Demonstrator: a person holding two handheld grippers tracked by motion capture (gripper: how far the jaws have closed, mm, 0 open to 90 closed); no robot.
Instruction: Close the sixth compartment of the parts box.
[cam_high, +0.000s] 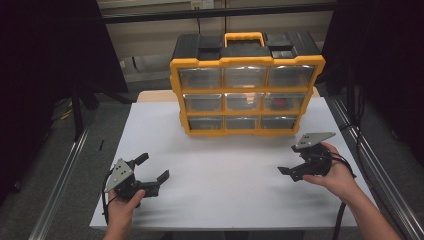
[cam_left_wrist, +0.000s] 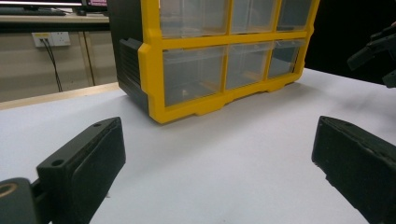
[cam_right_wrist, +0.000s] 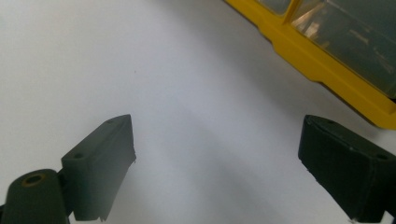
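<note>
A yellow and black organiser case (cam_high: 246, 90) with clear drawers stands upright at the far middle of the white table (cam_high: 225, 200). Something red (cam_high: 281, 102) lies in its middle-right drawer. My left gripper (cam_high: 154, 166) rests low at the near left, open, its jaws wide apart with nothing between them. It faces the case (cam_left_wrist: 196, 79) from the left gripper view, where the jaws of my left gripper (cam_left_wrist: 215, 140) frame bare table. My right gripper (cam_high: 290, 160) hovers at the near right, open and empty. In its own view the right gripper (cam_right_wrist: 217, 140) points at bare table beside the case's bottom edge (cam_right_wrist: 327, 60).
The case has a yellow carry handle (cam_high: 244, 37) on top. Metal rails (cam_high: 65, 165) run along both sides of the table, with dark curtains beyond. The other gripper (cam_left_wrist: 376, 46) shows at the top right of the left gripper view.
</note>
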